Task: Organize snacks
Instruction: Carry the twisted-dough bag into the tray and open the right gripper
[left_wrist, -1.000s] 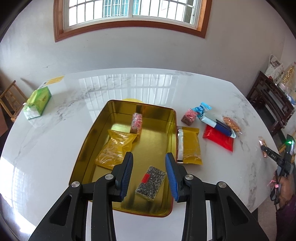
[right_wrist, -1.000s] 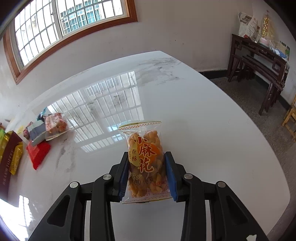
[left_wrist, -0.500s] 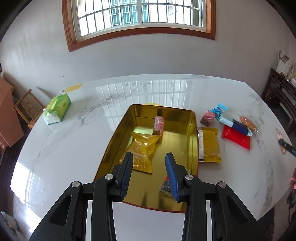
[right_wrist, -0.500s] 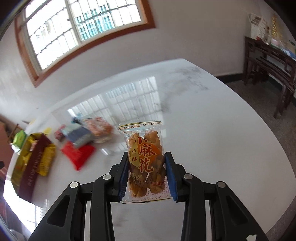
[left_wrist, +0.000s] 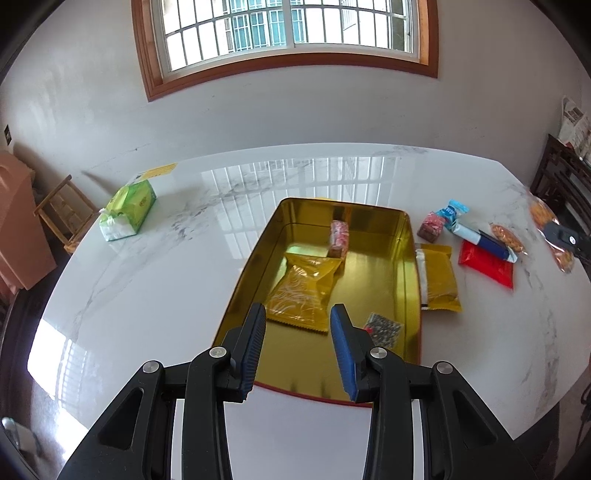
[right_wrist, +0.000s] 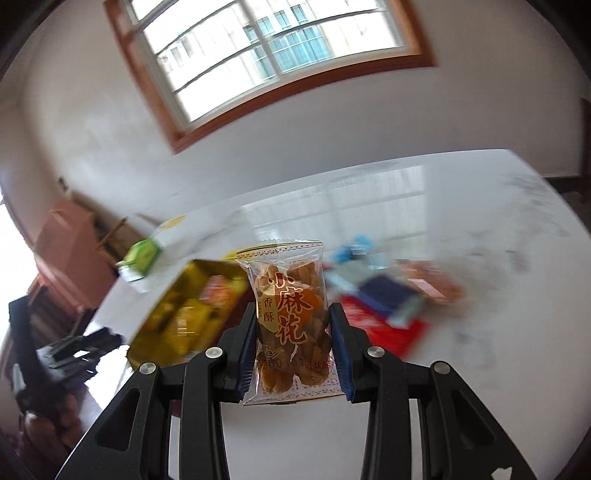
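Observation:
A gold tin tray (left_wrist: 412, 266) lies on the white marble table (left_wrist: 166, 280). In it are a yellow packet (left_wrist: 303, 288), a pink bar (left_wrist: 339, 236) and a dark speckled packet (left_wrist: 382, 328). My left gripper (left_wrist: 297, 347) is open and empty, held above the tray's near end. My right gripper (right_wrist: 293, 343) is shut on a clear twisted-dough snack bag (right_wrist: 291, 317), held in the air; it shows at the far right in the left wrist view (left_wrist: 561, 236). The tray (right_wrist: 162, 314) is blurred to its left.
Right of the tray lie a yellow packet (left_wrist: 437, 277), a red packet (left_wrist: 487, 262), a blue-and-white packet (left_wrist: 480, 236), a small pink packet (left_wrist: 430, 227) and an orange snack bag (left_wrist: 508, 232). A green tissue pack (left_wrist: 129, 210) sits far left. A wooden chair (left_wrist: 62, 214) stands beyond.
My right gripper has lifted the dough snack bag off the table and swung left toward the tray. My left gripper has pulled back and up from the tray, still open.

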